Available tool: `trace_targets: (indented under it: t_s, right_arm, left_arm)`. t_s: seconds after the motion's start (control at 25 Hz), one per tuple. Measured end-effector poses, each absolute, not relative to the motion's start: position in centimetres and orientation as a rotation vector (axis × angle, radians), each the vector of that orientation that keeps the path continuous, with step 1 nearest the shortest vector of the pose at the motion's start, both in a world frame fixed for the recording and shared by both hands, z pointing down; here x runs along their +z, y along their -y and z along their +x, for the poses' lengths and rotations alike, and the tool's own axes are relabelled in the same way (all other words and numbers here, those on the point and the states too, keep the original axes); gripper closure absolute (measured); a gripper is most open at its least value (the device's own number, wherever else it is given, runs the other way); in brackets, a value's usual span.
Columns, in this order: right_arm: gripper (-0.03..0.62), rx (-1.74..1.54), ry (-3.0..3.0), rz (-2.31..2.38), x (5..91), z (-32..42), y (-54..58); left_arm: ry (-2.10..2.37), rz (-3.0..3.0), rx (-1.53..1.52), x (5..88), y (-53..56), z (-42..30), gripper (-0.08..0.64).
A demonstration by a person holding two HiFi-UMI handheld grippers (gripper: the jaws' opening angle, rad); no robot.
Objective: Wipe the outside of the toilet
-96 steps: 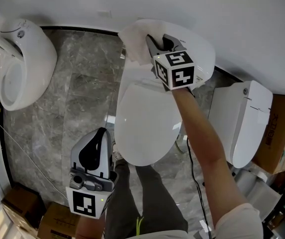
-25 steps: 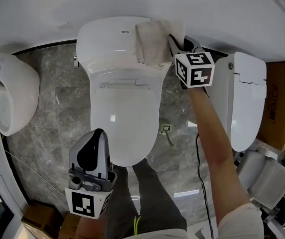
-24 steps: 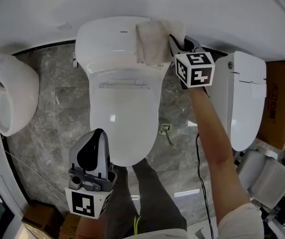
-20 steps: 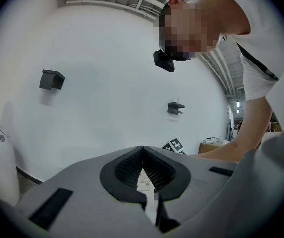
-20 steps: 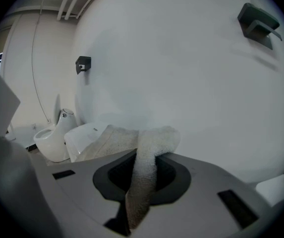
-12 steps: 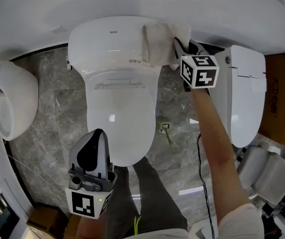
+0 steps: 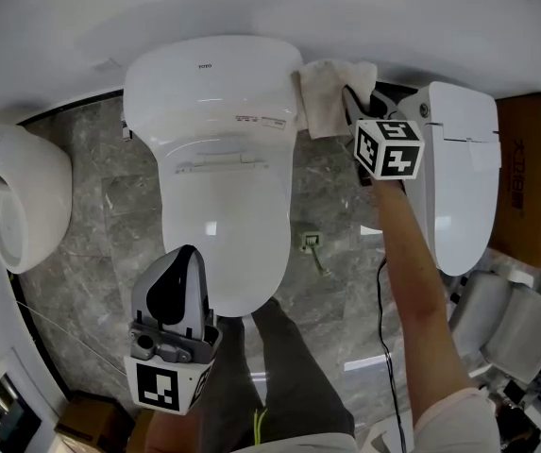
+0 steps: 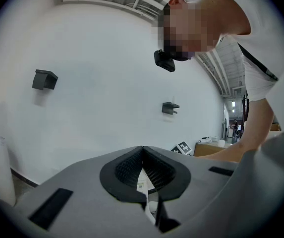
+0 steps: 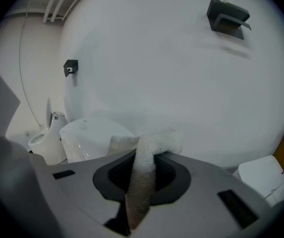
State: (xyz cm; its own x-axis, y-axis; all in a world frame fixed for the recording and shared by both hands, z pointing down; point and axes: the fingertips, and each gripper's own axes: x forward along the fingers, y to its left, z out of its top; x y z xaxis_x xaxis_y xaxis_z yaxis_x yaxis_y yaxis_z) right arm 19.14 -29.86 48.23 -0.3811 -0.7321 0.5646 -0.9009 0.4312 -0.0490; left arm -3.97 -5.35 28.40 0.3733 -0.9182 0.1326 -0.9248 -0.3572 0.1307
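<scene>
Gripping the soft white towelling cloth (image 7: pixel 322 102), judged light and limp, by a bunched fold, my right tool (image 7: pixel 350 97) stayed-free shut on it beside the glossy white ceramic toilet (image 7: pixel 209 92) tank; my left tool (image 7: pixel 190 253) hung closed, empty.

Place: looks like a sanitary-ware showroom | signs: middle toilet (image 7: pixel 218 159), right toilet (image 7: pixel 461 187), left toilet (image 7: pixel 10 206) lined along one white wall (image 7: pixel 157 8) | grey marble floor (image 7: pixel 109 243) | cardboard box (image 7: pixel 527 177) alongside

Grey marble floor (image 7: pixel 109 206) — a white fixture (image 7: pixel 15 201) at its left edge, a second toilet (image 7: pixel 459 187) right, beside a cardboard box (image 7: pixel 527 159) — black cable (image 7: pixel 380 291) trailing.
</scene>
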Motion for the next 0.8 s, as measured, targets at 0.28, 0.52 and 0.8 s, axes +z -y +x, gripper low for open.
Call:
trace_targets:
  t_s: [0.28,0.52,0.8]
  right_arm:
    - [0.522,0.549,2.184,1.495,46.8,22.9,27.2]
    - [0.522,0.664,2.197,1.567,42.3,24.2,21.8]
    - [0.522,0.645,2.344,1.589,29.7,21.1,14.6]
  left_arm:
    - [1.621,2.480,0.035,26.7,4.5,-2.8,0.543]
    - [1.573,2.517,0.030,22.9,2.1,-2.9,0.543]
    - [1.657,2.585,-0.033,14.4,-0.9,-6.3,0.543]
